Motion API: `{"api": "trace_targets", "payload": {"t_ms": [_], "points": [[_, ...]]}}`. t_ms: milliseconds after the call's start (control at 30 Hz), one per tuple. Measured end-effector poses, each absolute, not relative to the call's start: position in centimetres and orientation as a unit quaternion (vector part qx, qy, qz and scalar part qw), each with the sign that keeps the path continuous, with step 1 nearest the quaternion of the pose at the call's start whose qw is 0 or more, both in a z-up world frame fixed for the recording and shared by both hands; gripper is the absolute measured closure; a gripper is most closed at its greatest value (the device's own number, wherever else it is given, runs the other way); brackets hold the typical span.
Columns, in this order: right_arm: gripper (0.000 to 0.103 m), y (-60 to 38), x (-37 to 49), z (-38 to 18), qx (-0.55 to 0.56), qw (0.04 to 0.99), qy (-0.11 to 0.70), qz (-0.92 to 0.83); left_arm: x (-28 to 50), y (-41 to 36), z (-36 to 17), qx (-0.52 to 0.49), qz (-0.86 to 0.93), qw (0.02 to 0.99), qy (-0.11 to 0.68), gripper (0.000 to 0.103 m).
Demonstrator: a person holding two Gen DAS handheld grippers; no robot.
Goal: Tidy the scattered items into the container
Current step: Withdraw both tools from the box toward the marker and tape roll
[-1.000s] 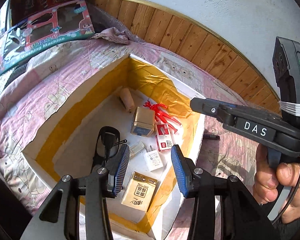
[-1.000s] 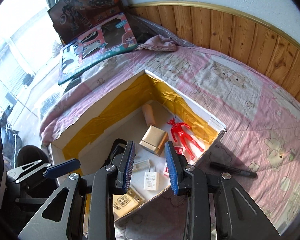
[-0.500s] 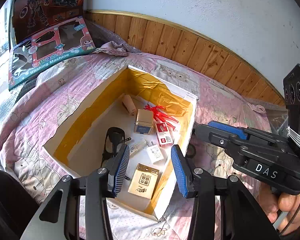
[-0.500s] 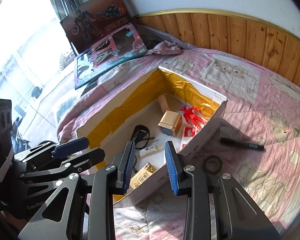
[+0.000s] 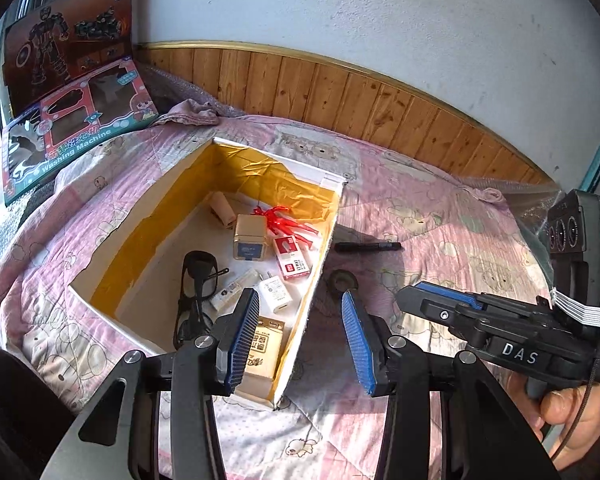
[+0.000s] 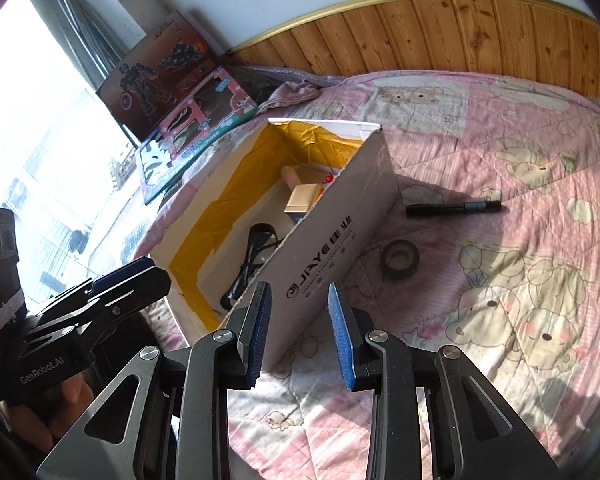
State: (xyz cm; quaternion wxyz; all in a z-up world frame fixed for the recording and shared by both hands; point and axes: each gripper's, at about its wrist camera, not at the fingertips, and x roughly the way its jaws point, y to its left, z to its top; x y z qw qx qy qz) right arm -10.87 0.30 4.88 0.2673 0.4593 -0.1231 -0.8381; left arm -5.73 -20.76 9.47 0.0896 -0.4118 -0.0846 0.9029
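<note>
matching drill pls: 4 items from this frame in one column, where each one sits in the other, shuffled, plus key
Items:
1. black marker
2. tape roll
3. red figure
4. black glasses

Places:
A. inside the box, toward its far end, by the gold box
B. on the quilt just outside the box wall, nearer the grippers
C. inside the box, left of the white charger
D. on the quilt outside the box, farther away

Pairs: 1-D, 2-B, 3-A, 4-C

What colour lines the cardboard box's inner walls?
Yellow-gold foil lining inside the white cardboard box; clearest in the left wrist view.

Quilted bed [image 6: 500, 300]: box [image 6: 340, 232], marker [image 6: 452, 208], tape [image 6: 400, 258].
</note>
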Motion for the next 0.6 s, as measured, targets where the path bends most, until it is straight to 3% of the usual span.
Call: {"api": "trace_targets", "payload": {"t_ms": [300, 600], "points": [[0.069, 3.4, -13.4, 0.2, 0.495, 0.189, -0.103, -0.842, -6.0, -16.8, 7.6, -0.436, 0.888, 0.132, -0.068, 0.058], [0.069, -0.3, -20.5, -5.2, 0.529, 0.18, -0.039, -0.828, -7.6, -16.3, 5.8, -0.455, 0.879, 0.12, -0.072, 0.058]]}}
